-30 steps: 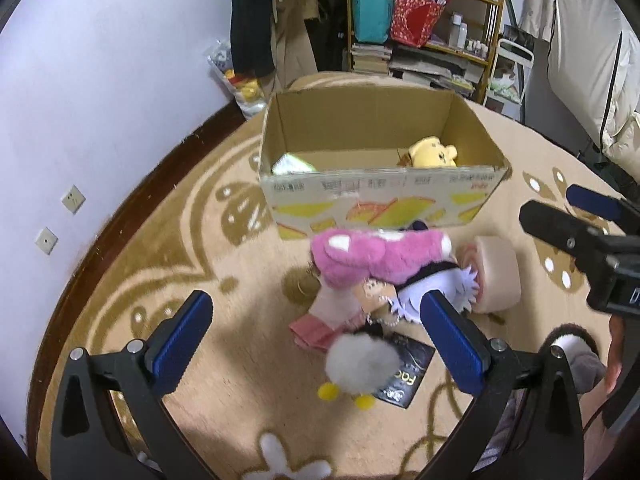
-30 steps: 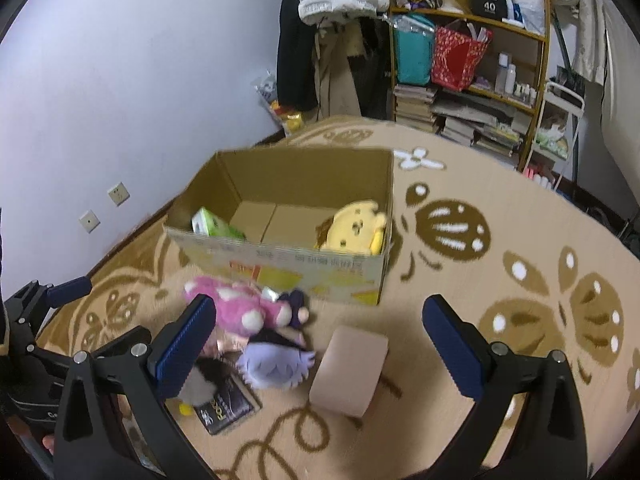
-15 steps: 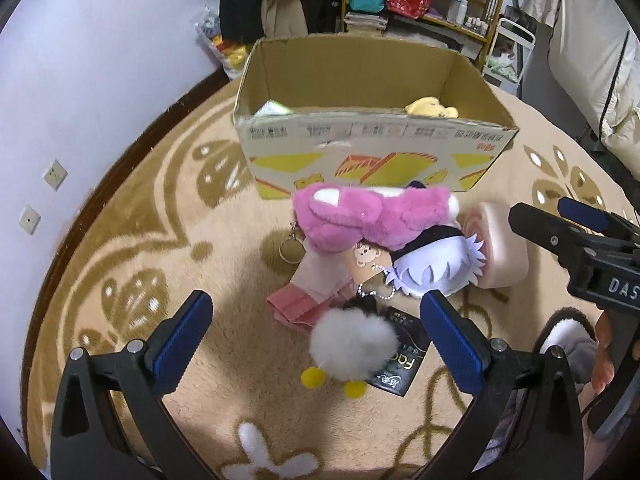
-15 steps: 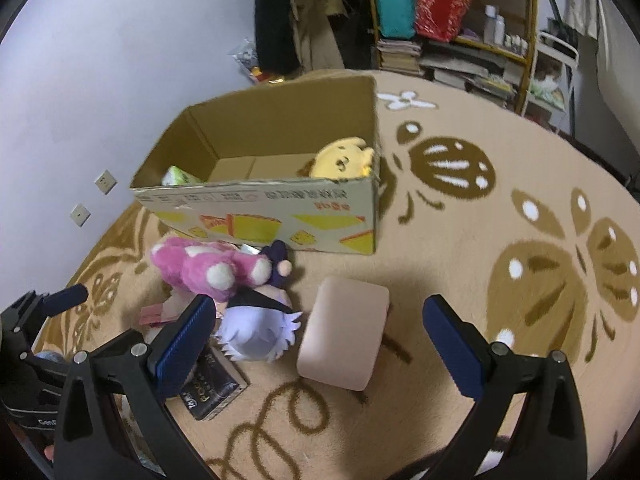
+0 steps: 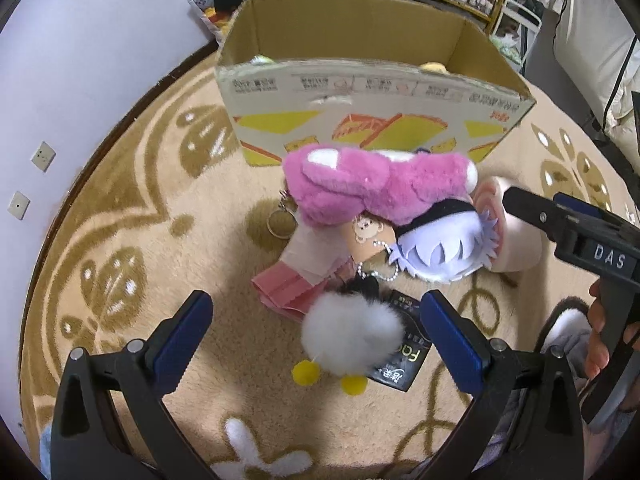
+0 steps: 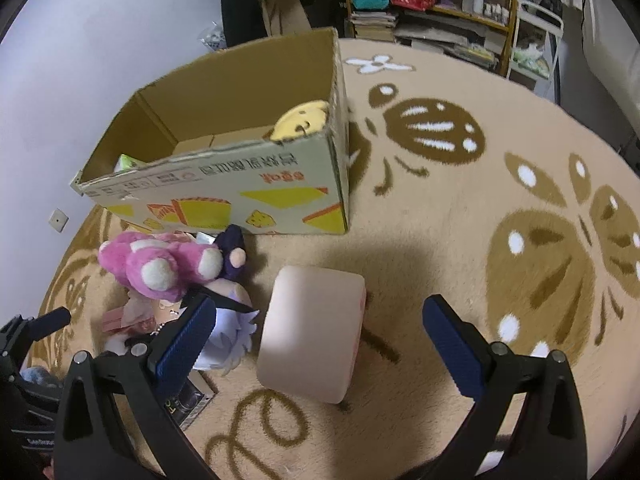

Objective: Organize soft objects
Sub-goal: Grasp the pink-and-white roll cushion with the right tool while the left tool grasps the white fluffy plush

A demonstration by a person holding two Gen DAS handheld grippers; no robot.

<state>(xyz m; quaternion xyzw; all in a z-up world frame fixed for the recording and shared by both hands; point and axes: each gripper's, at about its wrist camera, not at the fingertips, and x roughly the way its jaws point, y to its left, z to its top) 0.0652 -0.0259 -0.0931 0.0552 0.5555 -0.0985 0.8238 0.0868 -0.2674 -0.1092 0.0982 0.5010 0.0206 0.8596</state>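
Note:
A heap of soft toys lies on the rug in front of an open cardboard box (image 5: pixel 372 112) (image 6: pixel 256 196). On top is a pink plush (image 5: pixel 372 188) (image 6: pixel 160 264), with a purple-haired doll (image 5: pixel 444 252) (image 6: pixel 232 332) beside it and a white fluffy ball toy (image 5: pixel 352 336) nearest me. A pale pink cushion (image 6: pixel 312 332) (image 5: pixel 516 248) rests to their right. Inside the box sits a yellow plush (image 6: pixel 300 120). My left gripper (image 5: pixel 316 344) is open just above the white ball toy. My right gripper (image 6: pixel 316 344) is open over the pink cushion.
A black packet (image 5: pixel 404 356) and a folded pink cloth (image 5: pixel 296 280) lie under the toys. A green item (image 6: pixel 128 162) is in the box's corner. Cluttered shelves (image 6: pixel 440 8) stand behind, and a purple wall (image 5: pixel 80 60) runs at left. A hand (image 5: pixel 600 340) holds the right gripper.
Both grippers have come down and forward toward the toy heap and the cushion, which now look larger. The jaws stayed open and nothing was picked up.

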